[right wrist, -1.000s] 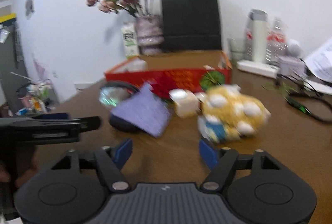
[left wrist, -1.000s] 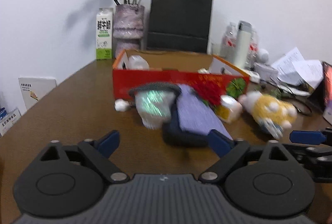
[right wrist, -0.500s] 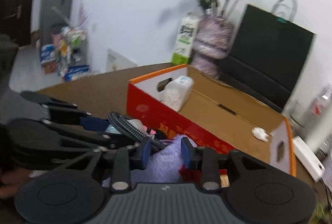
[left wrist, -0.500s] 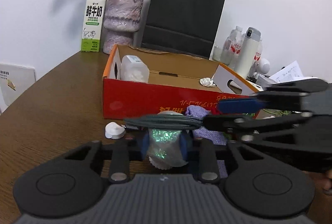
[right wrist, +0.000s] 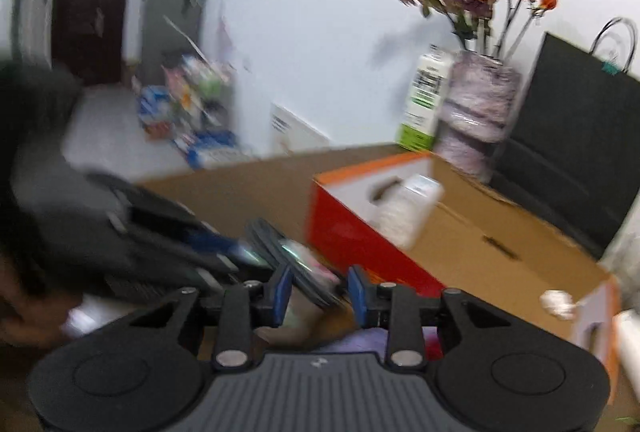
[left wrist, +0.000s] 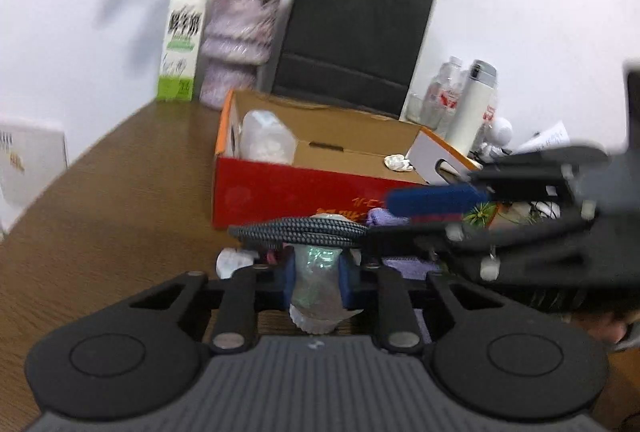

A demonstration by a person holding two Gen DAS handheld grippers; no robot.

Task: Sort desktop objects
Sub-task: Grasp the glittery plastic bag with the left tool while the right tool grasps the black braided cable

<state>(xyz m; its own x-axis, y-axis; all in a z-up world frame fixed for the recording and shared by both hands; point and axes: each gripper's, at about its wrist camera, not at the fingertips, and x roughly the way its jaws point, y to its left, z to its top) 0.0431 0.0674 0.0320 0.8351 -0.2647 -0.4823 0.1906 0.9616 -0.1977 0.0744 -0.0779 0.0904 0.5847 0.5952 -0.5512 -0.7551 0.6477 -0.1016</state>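
My left gripper (left wrist: 318,278) is shut on a shiny iridescent cup-like thing (left wrist: 318,284) with a dark braided cable coil (left wrist: 300,230) lying round its top. My right gripper (right wrist: 319,292) has its fingers close on either side of that same coil (right wrist: 292,264); the view is blurred, so I cannot tell whether they grip it. In the left wrist view the right gripper reaches in from the right (left wrist: 436,198). The open red cardboard box (left wrist: 280,194) stands just behind, with a white bottle (left wrist: 266,144) and a small white item (left wrist: 398,163) inside. A purple cloth (left wrist: 386,218) lies under the grippers.
A milk carton (left wrist: 182,44), a vase of dried roses (left wrist: 240,44) and a black paper bag (left wrist: 352,44) stand against the back wall. Bottles and a white flask (left wrist: 470,108) with papers are at back right. A small white cap (left wrist: 230,262) lies on the brown table.
My left gripper closed on the shiny cup and has lifted it slightly. My right gripper swung in from the right and now straddles the cable coil on top of it.
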